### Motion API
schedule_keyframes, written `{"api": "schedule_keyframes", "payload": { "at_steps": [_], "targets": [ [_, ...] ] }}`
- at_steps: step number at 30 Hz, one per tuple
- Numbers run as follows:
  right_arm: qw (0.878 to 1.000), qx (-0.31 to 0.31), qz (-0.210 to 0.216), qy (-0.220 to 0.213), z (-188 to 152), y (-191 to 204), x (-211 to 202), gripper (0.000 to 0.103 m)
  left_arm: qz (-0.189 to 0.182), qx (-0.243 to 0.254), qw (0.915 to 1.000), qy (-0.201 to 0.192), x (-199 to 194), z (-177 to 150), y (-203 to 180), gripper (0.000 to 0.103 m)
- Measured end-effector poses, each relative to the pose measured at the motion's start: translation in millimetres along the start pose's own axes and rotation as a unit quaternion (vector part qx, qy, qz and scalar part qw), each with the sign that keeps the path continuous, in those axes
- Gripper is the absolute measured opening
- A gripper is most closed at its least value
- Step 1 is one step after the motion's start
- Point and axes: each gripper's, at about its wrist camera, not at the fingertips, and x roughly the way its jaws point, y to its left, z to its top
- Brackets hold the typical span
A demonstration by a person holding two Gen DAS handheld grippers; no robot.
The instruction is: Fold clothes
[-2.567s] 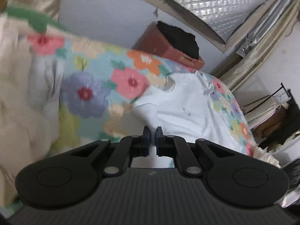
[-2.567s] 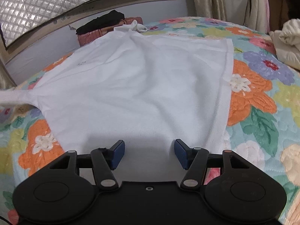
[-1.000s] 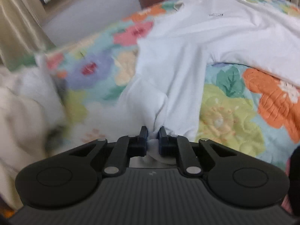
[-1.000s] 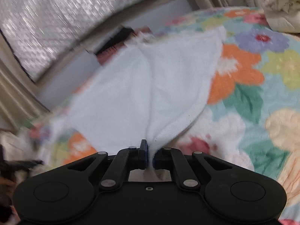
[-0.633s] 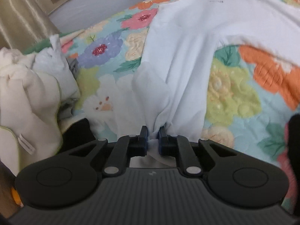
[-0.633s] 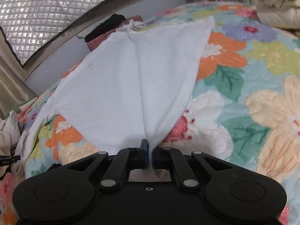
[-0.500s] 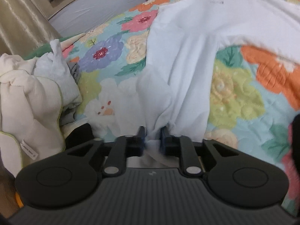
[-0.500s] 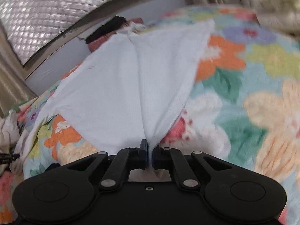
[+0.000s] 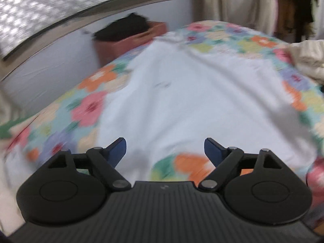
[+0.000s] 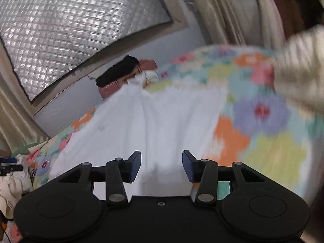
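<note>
A white shirt [image 9: 182, 105] lies spread on the floral bedspread [image 9: 89, 109], its collar at the far end. It also shows in the right wrist view [image 10: 158, 125]. My left gripper [image 9: 165, 148] is open and empty above the shirt's near edge. My right gripper [image 10: 161, 165] is open and empty above the shirt's near hem. Both views are blurred by motion.
A reddish box with a dark garment [image 9: 129, 34] on it stands against the wall past the bed's far end. A cream pile of clothes [image 9: 307, 58] lies at the right of the bed. More clothes [image 10: 8, 182] are heaped at the left. Curtains [image 10: 222, 10] hang behind.
Both grippers have opened and let go of the shirt, which now lies flat. Both cameras have swung up toward the far wall.
</note>
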Motion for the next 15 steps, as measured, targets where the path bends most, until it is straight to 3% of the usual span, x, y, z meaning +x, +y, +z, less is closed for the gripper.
{"api": "schedule_keyframes", "payload": {
  "at_steps": [3,7,10,15],
  "targets": [
    [0.999,-0.042,0.011,0.024,65,5,-6,0.056,-0.028,0.050,0.9983,-0.002,8,53,-40,0.088],
    [0.991,-0.106,-0.017,0.083,123,18,8,0.067,-0.046,0.099,0.9939,-0.016,35,110,-96,0.094],
    [0.983,-0.111,-0.044,0.139,140,14,40,0.068,-0.079,0.113,0.9899,-0.034,66,140,-141,0.094],
    [0.981,-0.008,-0.058,0.187,133,-23,106,0.068,-0.123,0.084,0.9885,-0.023,132,155,-197,0.094]
  ]
}}
